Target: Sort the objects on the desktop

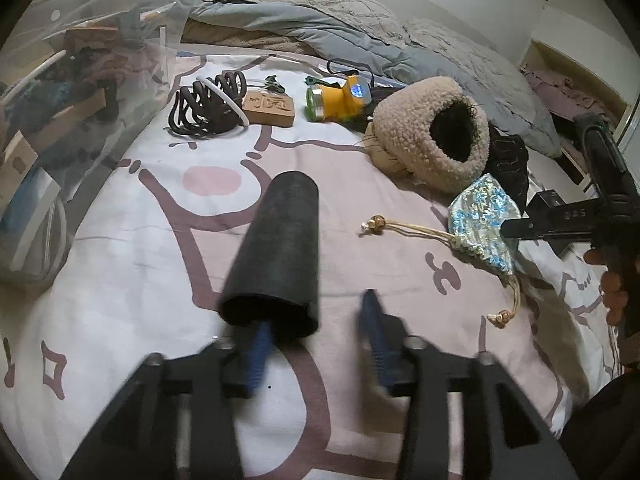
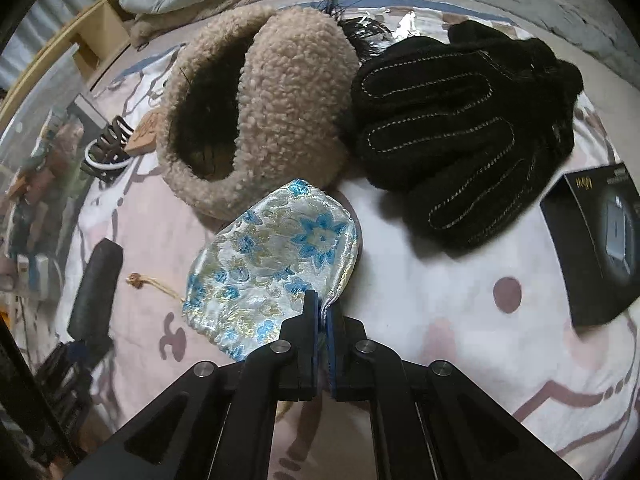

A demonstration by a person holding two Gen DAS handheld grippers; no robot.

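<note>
In the left wrist view, the left gripper [image 1: 320, 312] is standing with its jaws apart, a black foam sleeve [image 1: 276, 248] sitting over one finger above the patterned bedsheet [image 1: 140, 240]. In the right wrist view, the right gripper [image 2: 322, 312] is pinching the edge of the brocade drawstring pouch [image 2: 272, 264], which is lying just beside the fleece hat [image 2: 264, 112] and near the black glove [image 2: 460, 128].

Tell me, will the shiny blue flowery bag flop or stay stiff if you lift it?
The pouch would probably flop: it lies flat and creased on the bedsheet, so it looks thin and nearly empty, likely light. Its satin sheen suggests it could be slippery. The drawstring trails loose and would likely dangle.
</note>
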